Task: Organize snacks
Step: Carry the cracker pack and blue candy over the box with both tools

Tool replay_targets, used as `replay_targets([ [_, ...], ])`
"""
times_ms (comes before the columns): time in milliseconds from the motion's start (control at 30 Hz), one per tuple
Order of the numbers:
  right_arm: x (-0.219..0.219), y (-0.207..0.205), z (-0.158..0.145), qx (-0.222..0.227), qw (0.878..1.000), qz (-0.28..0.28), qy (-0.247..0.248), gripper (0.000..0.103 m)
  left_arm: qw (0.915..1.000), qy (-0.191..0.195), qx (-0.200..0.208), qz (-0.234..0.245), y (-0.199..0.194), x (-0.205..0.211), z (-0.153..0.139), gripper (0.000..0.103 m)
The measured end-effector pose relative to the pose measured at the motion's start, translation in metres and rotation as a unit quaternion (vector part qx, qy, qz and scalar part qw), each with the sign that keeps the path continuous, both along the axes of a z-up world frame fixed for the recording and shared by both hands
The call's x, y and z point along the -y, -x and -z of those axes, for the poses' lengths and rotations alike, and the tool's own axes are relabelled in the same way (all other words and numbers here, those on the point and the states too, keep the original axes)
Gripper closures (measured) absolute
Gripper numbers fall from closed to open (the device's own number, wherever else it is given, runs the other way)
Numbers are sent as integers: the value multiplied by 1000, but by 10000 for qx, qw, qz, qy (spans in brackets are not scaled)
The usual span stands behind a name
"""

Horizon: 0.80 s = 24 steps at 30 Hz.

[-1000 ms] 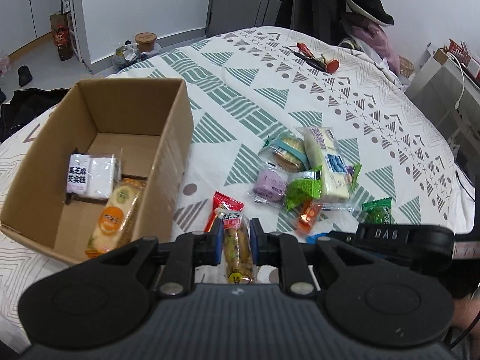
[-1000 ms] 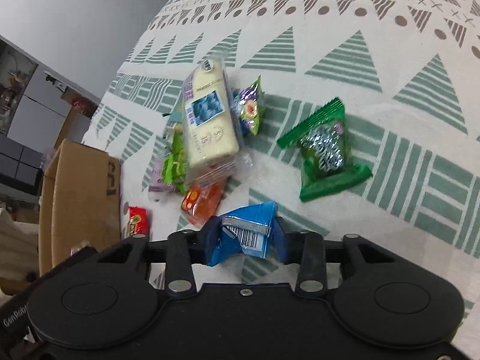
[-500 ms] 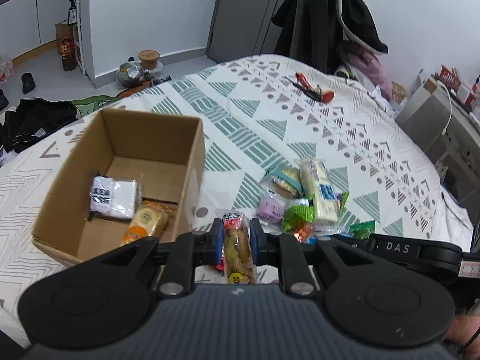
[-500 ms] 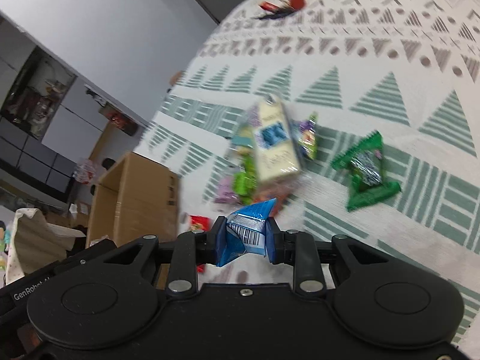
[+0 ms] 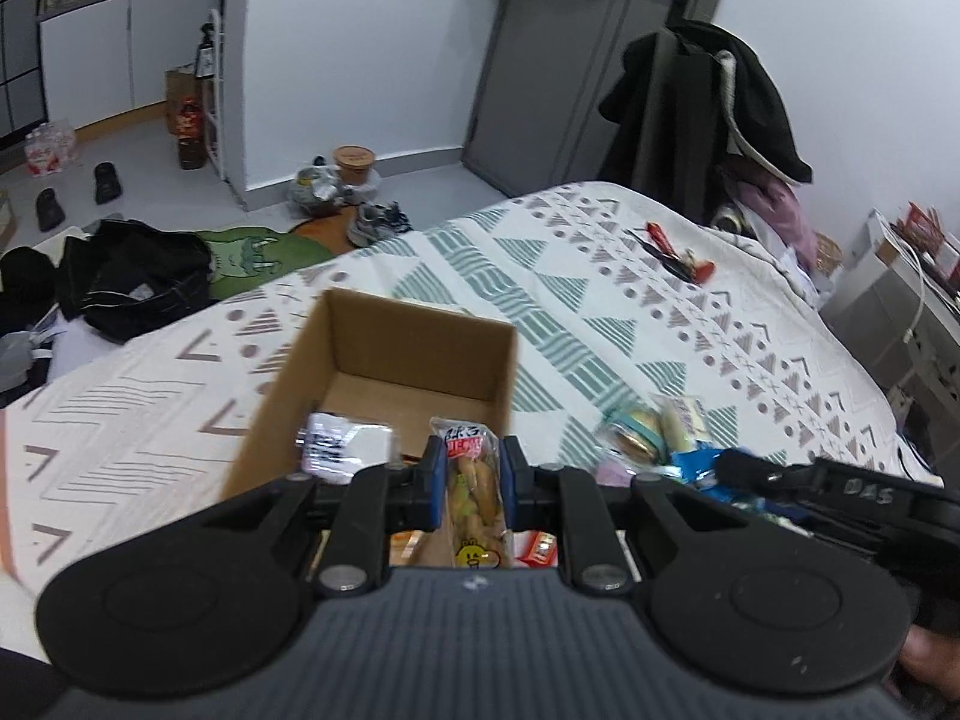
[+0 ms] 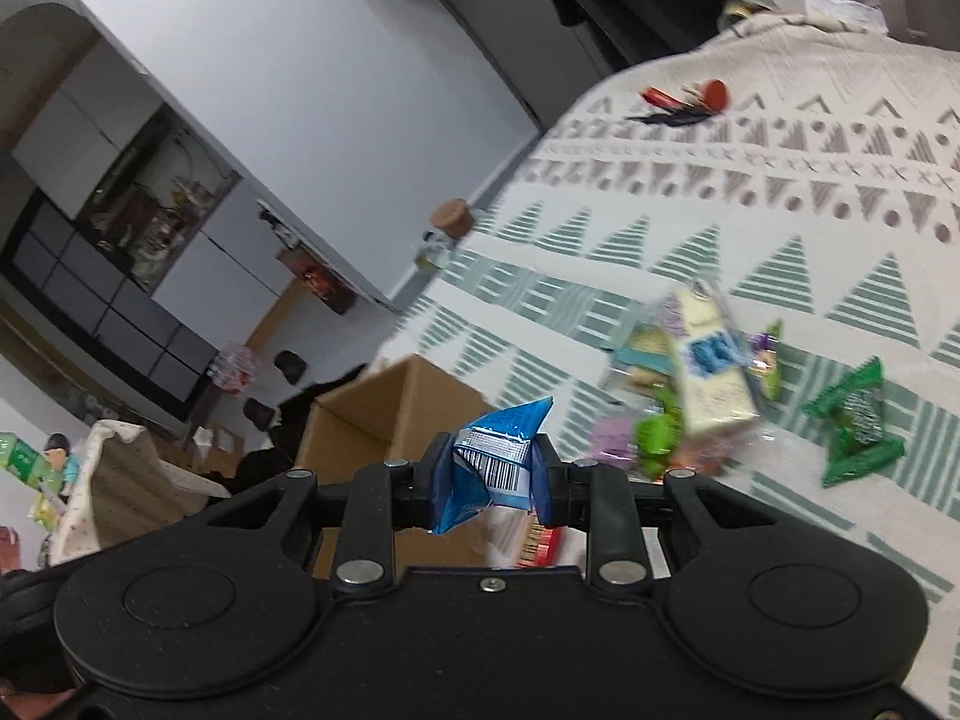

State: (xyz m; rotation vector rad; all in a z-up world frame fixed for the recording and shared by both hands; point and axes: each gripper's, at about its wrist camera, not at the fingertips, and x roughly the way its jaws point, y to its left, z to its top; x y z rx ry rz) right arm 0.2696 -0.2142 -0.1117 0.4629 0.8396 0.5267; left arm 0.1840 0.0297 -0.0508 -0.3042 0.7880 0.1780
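The left gripper [image 5: 471, 483] is clamped on a clear-wrapped snack packet with a red label and golden biscuits inside [image 5: 474, 489], its blue pads pressing both long sides so the packet stands upright between them. Just beyond the packet's top edge sits the open brown cardboard box [image 5: 384, 360]; the held packet overlaps the box's near right part in the left wrist view. Inside the box, toward its left wall, lies a white wrapped snack with black print [image 5: 345, 444], and an orange-toned wrapper shows in the near part of the box, mostly hidden behind the gripper.

The right gripper [image 6: 489, 471] is closed on a crumpled blue foil packet with a barcode [image 6: 495, 459], pinched between its blue pads, one pointed corner sticking up. The cardboard box [image 6: 390, 414] stands just behind it on the left in the right wrist view.

To the right of the box, on the white bedspread with green and mauve triangles [image 5: 576, 276], lies a loose pile of snacks [image 6: 678, 384], blurred: a long cream packet with a blue patch [image 6: 711, 366] on top, with bright green and purple wrappers beside it. A dark green foil packet [image 6: 855, 423] lies alone further right of the pile. A small red packet [image 5: 537, 546] rests close by the box's near right corner.
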Motion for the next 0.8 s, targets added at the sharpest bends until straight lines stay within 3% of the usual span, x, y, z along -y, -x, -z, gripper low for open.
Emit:
replay_targets([
  [333,-30,9,-10,229,9996,-190,42,77,9998,44,2,-219,8,-40,-2,86],
  [800,-75,15,-15,401,9977,-521,154,77,9985,348,-253,-346,-5,-74,27,80],
])
